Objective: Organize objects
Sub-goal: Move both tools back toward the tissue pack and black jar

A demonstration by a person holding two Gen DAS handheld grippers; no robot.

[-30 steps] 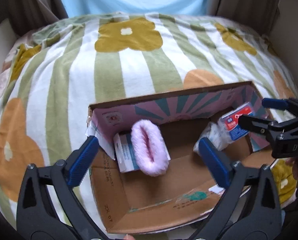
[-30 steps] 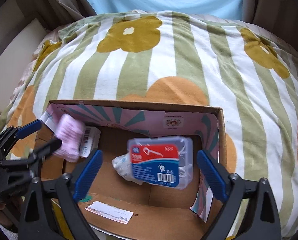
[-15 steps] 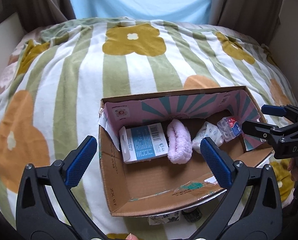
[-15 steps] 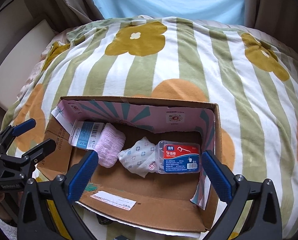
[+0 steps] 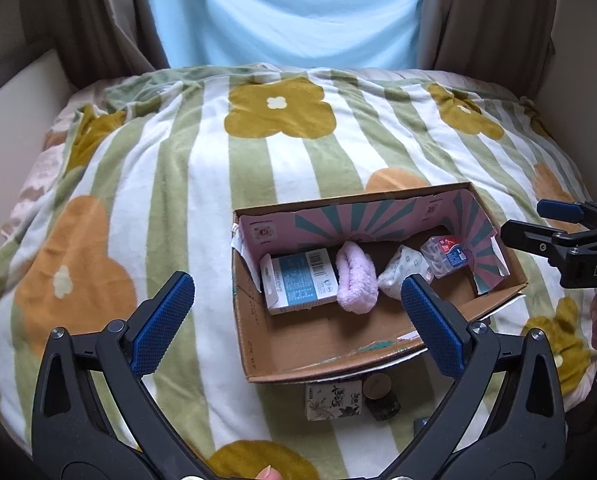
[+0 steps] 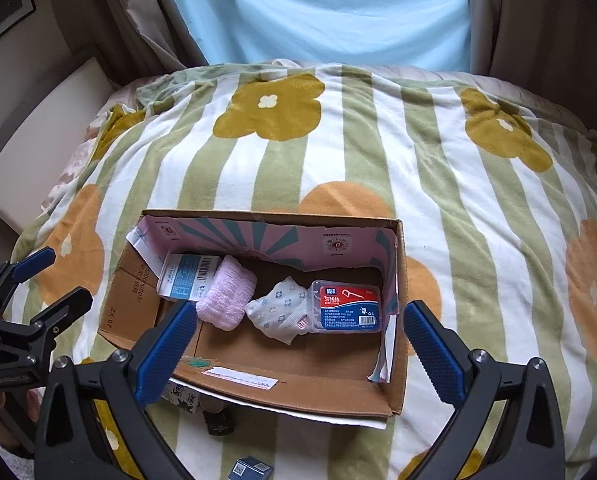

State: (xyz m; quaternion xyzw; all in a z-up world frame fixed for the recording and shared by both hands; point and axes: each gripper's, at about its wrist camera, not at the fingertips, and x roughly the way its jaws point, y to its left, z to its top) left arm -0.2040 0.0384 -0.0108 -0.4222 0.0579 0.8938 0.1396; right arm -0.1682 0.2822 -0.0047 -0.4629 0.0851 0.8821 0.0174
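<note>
An open cardboard box (image 5: 254, 344) (image 6: 394, 384) lies on the bed. Inside it, left to right, are a blue-and-white carton (image 5: 298, 282) (image 6: 186, 276), a pink fluffy roll (image 5: 356, 282) (image 6: 226, 298), a white flowered cloth bundle (image 5: 400, 270) (image 6: 280, 306) and a clear dental floss box (image 5: 446, 256) (image 6: 348, 306). My left gripper (image 5: 298, 320) is open and empty, above the box's near left side. My right gripper (image 6: 298, 346) is open and empty, above the box's near wall.
A striped flower blanket (image 5: 178, 184) (image 6: 478, 216) covers the bed. In front of the box lie a small patterned box (image 5: 332, 400), a dark jar (image 5: 380, 398) (image 6: 218, 420) and a small blue box (image 6: 250, 470). Curtains (image 5: 290, 12) hang behind.
Both grippers have let go of the pink roll and the floss box, which now rest in the box. Both grippers have drawn back and up.
</note>
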